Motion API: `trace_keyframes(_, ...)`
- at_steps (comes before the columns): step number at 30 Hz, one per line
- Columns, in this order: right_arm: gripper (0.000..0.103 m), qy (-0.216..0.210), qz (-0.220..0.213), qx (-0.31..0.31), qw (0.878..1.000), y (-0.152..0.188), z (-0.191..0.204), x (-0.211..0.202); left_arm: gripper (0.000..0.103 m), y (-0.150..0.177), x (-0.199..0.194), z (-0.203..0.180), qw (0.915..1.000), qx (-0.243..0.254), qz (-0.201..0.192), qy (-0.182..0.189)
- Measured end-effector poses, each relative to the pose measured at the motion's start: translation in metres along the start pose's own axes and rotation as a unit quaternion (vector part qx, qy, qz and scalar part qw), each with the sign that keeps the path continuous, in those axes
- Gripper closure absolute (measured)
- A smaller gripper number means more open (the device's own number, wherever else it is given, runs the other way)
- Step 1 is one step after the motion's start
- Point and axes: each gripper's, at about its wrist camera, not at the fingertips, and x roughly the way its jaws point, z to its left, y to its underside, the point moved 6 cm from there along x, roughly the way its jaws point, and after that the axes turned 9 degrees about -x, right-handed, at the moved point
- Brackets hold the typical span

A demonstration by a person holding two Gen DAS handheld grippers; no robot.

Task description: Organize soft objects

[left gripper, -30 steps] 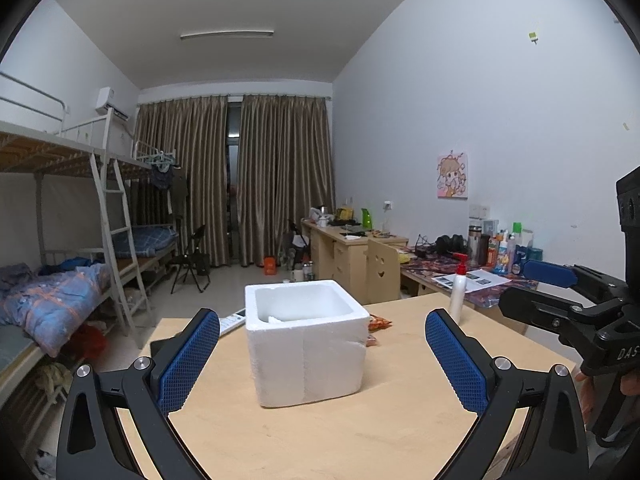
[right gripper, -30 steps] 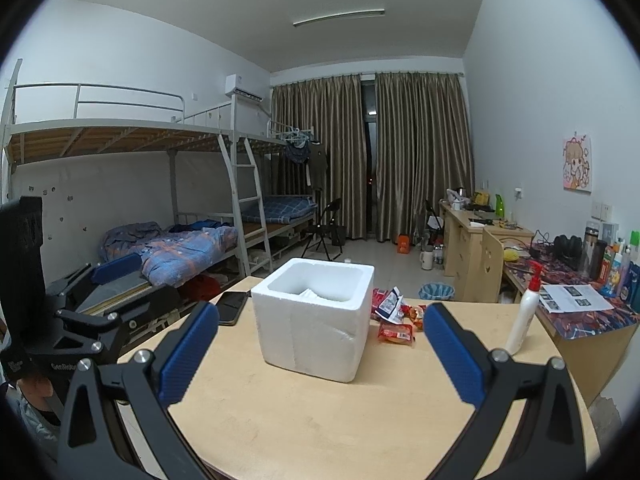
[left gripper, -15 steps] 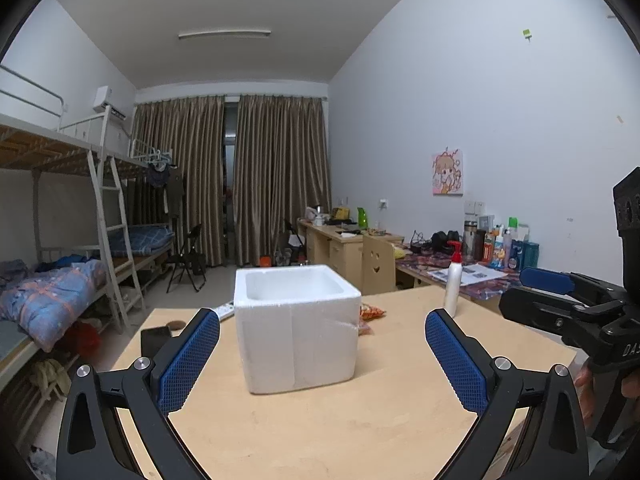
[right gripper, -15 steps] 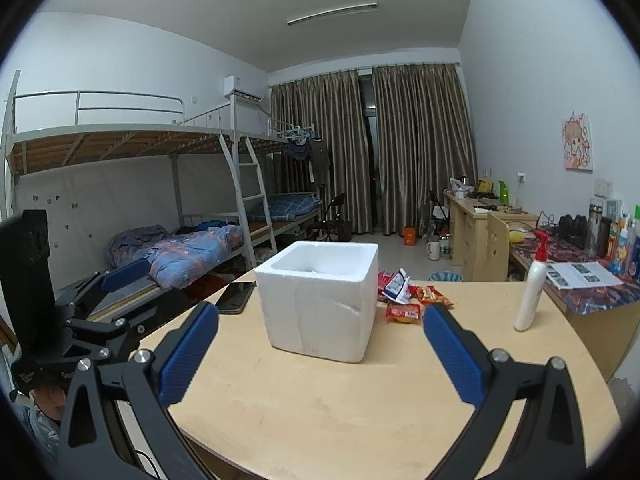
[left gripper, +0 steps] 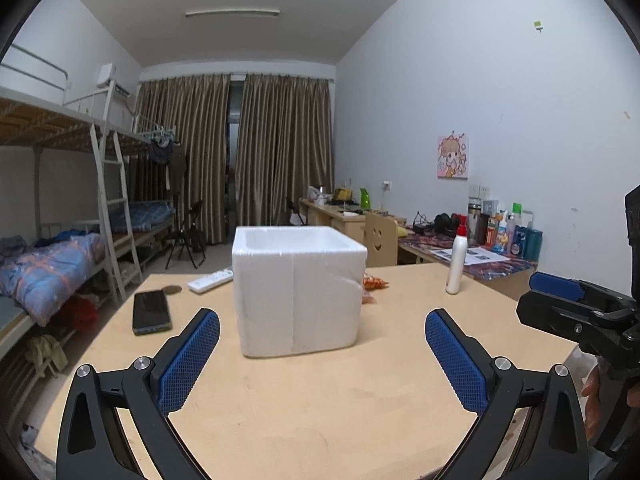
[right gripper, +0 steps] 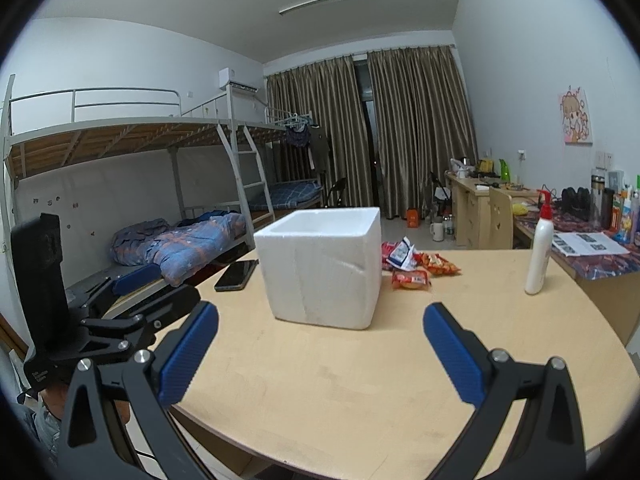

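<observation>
A white foam box [left gripper: 298,288] [right gripper: 322,266] stands open-topped in the middle of the round wooden table [left gripper: 320,408] [right gripper: 360,380]. Several red and orange snack packets [right gripper: 416,266] lie just behind its right side; only a sliver of the packets [left gripper: 372,282] shows in the left wrist view. My left gripper [left gripper: 322,354] hovers open in front of the box, nothing between its blue pads. My right gripper [right gripper: 320,350] is also open and empty, level with the box's near face. Each gripper appears at the edge of the other's view.
A white pump bottle [right gripper: 540,254] [left gripper: 456,266] stands at the table's right. A black phone [left gripper: 151,312] [right gripper: 236,274], a white remote [left gripper: 210,280] and a small dark disc [left gripper: 173,289] lie left of the box. Bunk beds stand left, desks right.
Both cameras have sunk lower and closer to the table, so the box's top opening is nearly edge-on now. Both grippers stay open; nothing on the table has moved.
</observation>
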Motion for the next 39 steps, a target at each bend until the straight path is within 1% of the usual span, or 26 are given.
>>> trace_keyframes(3,0.0,0.004,0.006,0.005,1.0,0.006,0.001,-0.002,0.0,0.008,-0.001,0.002,0.9998,-0.011,0.011,0.009)
trace_keyframes(9,0.0,0.003,0.011,0.01,1.0,0.017,0.006,-0.008,0.0,0.02,-0.006,0.008,0.9998,-0.014,0.015,-0.002)
trace_keyframes(15,0.0,-0.006,0.013,0.007,1.0,0.02,0.012,-0.008,0.0,0.022,-0.01,0.011,0.9997,-0.017,0.018,-0.005)
trace_keyframes(22,0.0,-0.009,0.007,0.005,1.0,0.02,0.016,-0.011,0.0,0.024,-0.014,0.009,0.9997,-0.015,0.016,-0.006)
trace_keyframes(30,0.0,-0.003,-0.001,-0.007,1.0,0.025,0.022,-0.016,0.0,0.03,-0.019,0.012,0.9998,-0.014,0.008,-0.009)
trace_keyframes(33,0.0,-0.01,-0.008,-0.005,1.0,0.03,0.024,-0.018,0.0,0.034,-0.022,0.015,0.9998,-0.015,0.002,-0.014)
trace_keyframes(36,0.0,-0.015,-0.012,-0.002,1.0,0.032,0.027,-0.018,0.0,0.037,-0.021,0.013,0.9997,-0.017,0.006,-0.014)
trace_keyframes(39,0.0,-0.012,-0.011,-0.002,1.0,0.032,0.027,-0.017,0.0,0.037,-0.025,0.011,0.9998,-0.009,0.002,-0.018)
